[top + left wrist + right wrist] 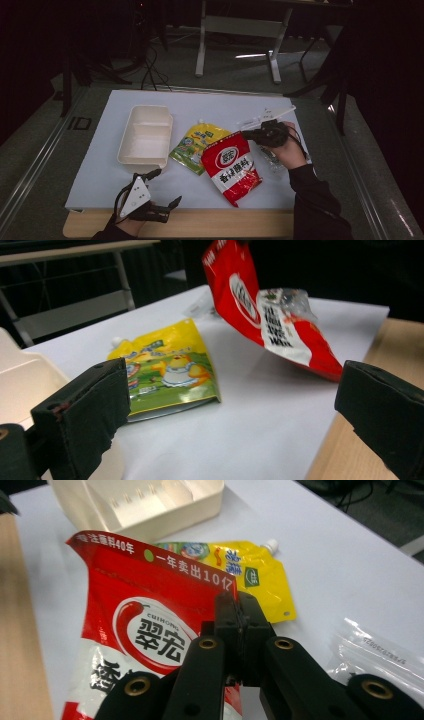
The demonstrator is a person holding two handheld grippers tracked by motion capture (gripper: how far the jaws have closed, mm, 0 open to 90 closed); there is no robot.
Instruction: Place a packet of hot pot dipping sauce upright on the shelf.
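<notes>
Here the right gripper (239,625) pinches the red pouch (135,630) — left gripper (225,405) gapes apart, empty.

- Right gripper (239,611): black jaws pressed together, pinching the edge of the red pouch (135,640).
- The red pouch hangs tilted, white lettering across its top band.
- Behind it, a yellow spouted pouch (252,575) lies flat on the white surface (340,560).
- A cream tray (150,502) sits farther back.
- Clear plastic bag (380,655) lies at right.
</notes>
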